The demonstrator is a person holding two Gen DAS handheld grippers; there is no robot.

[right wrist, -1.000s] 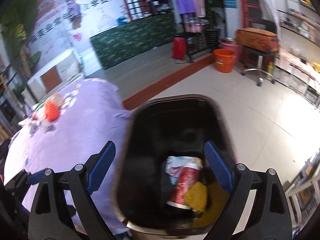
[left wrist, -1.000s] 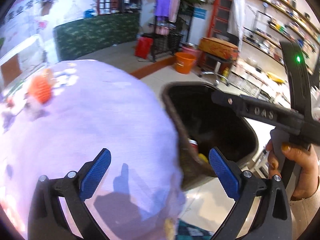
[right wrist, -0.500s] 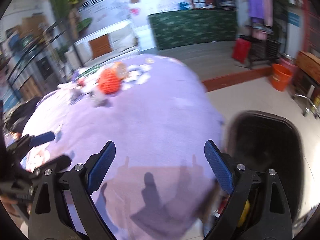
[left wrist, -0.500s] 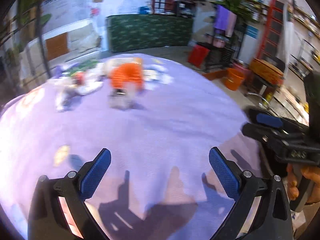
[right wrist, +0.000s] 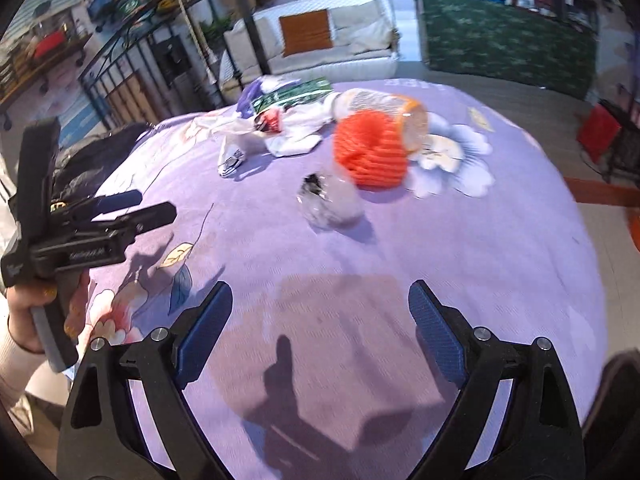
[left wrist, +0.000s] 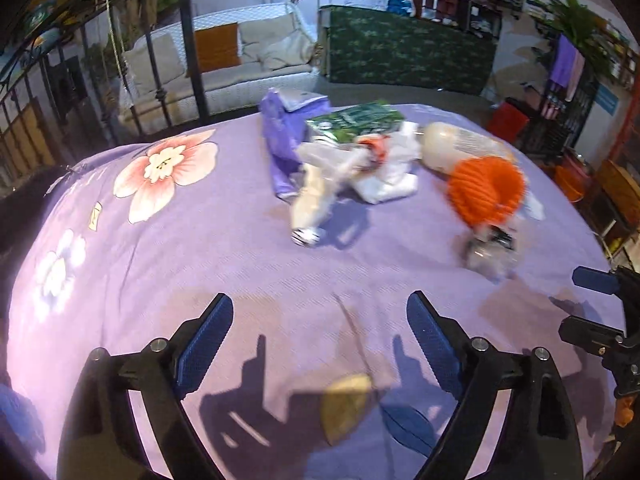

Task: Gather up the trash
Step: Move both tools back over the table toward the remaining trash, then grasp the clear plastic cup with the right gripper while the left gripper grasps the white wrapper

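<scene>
We see crumpled trash [left wrist: 360, 160] heaped on the purple cloth [left wrist: 240, 272]; left gripper [left wrist: 320, 340] narrowing, right gripper [right wrist: 320, 320] apart, both empty.

right gripper [right wrist: 320, 332]: jaws wide, nothing between, over purple cloth [right wrist: 460, 248] | clear cup [right wrist: 332, 204] at 12, on its side | orange net [right wrist: 372, 152] just past it, touching bottle [right wrist: 384, 106] | wrappers [right wrist: 280, 128] at 11 | left gripper [right wrist: 132, 210] at 9, in a hand [right wrist: 44, 312]
</scene>
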